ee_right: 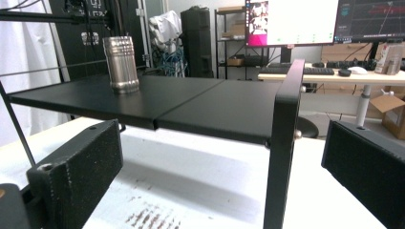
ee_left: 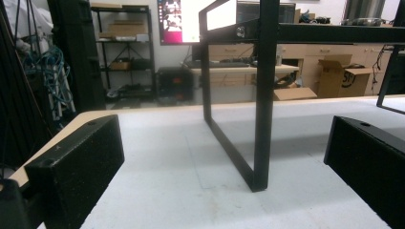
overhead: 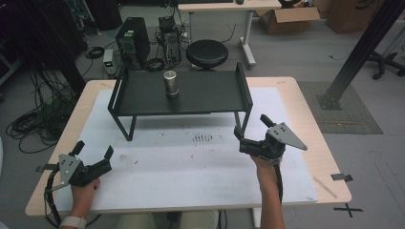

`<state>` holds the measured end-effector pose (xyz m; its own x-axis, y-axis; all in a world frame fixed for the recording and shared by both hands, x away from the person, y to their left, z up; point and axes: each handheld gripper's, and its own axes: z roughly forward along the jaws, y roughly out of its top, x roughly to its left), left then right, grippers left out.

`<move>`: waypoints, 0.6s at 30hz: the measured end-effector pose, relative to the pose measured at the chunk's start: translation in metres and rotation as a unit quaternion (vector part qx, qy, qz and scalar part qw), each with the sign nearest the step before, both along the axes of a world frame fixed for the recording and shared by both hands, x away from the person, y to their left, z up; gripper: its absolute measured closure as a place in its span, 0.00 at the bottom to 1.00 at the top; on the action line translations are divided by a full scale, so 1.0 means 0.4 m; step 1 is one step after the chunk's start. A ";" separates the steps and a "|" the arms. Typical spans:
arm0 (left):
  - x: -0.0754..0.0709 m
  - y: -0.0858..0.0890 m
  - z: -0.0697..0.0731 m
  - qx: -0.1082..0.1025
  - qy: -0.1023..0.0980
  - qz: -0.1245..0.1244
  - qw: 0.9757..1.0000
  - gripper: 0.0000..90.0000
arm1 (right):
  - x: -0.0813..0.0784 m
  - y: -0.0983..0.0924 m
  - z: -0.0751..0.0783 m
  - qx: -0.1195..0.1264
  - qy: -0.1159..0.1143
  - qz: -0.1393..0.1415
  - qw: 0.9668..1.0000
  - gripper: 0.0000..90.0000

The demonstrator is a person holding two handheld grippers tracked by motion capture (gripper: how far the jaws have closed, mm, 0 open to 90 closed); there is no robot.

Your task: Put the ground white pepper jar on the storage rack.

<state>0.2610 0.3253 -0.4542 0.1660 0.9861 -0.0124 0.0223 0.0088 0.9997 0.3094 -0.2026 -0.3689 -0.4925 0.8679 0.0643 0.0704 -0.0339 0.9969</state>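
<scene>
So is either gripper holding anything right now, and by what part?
Nothing is held. The left gripper and right gripper both have their jaws open and empty above the table, and the metal canister stands untouched on the black shelf.

looking like a lab or tech workroom: computer tower (overhead: 132, 40) and cable tangles (overhead: 38, 114) sitting on grey floor, monitors (ee_right: 325, 21) glowing on a desk, cardboard boxes (overhead: 286, 19) lying open, shelving (ee_left: 122, 52) standing behind.

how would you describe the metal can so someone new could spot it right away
Find the black shelf rack standing at the table's far side. On its flat top, left of centre, stands an upright metal can. It is the shelf's lone shiny, silver, ridged cylinder.
</scene>
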 end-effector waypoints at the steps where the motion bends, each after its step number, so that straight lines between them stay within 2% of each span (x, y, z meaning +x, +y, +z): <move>1: 0.000 0.000 0.000 0.000 0.000 0.000 1.000 0.00 | 0.000 0.000 -0.006 0.000 0.001 -0.001 1.000 0.00; 18: 0.000 -0.001 0.000 0.001 0.000 0.000 1.000 0.00 | -0.018 -0.005 -0.103 0.007 0.014 -0.022 1.000 0.00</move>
<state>0.2611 0.3250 -0.4541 0.1657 0.9861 -0.0109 0.0227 0.0072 0.9997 0.3020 -0.2045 -0.4099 -0.4512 0.8879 0.0894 0.0967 -0.0509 0.9940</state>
